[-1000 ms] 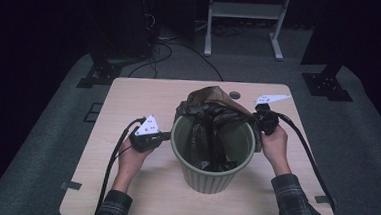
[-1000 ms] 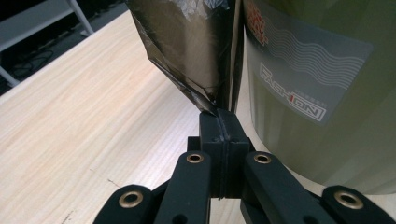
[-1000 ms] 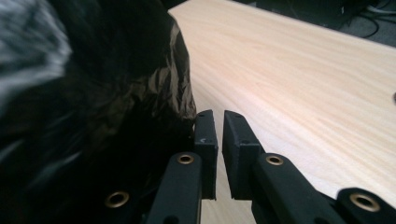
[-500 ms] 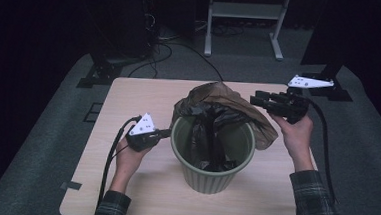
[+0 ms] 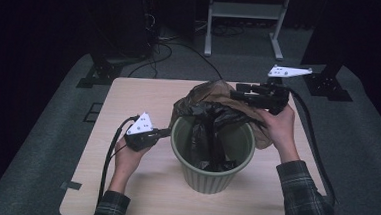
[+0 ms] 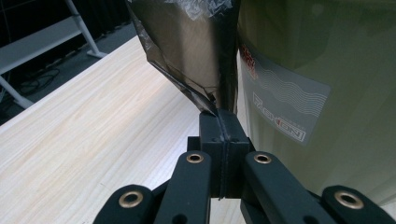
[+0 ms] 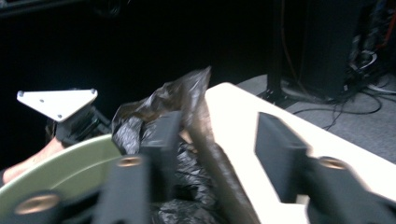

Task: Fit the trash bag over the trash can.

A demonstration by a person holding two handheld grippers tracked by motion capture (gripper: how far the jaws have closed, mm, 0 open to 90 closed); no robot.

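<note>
From above, the bin (image 5: 211, 154) stands between both grippers, the bag (image 5: 213, 109) draped over its far rim. The left gripper (image 6: 223, 122) view shows its jaws pinching the bag's edge beside the bin's label (image 6: 280, 105). The right gripper (image 7: 212, 144) view shows spread jaws, just closing, with a bag fold between them.
</note>
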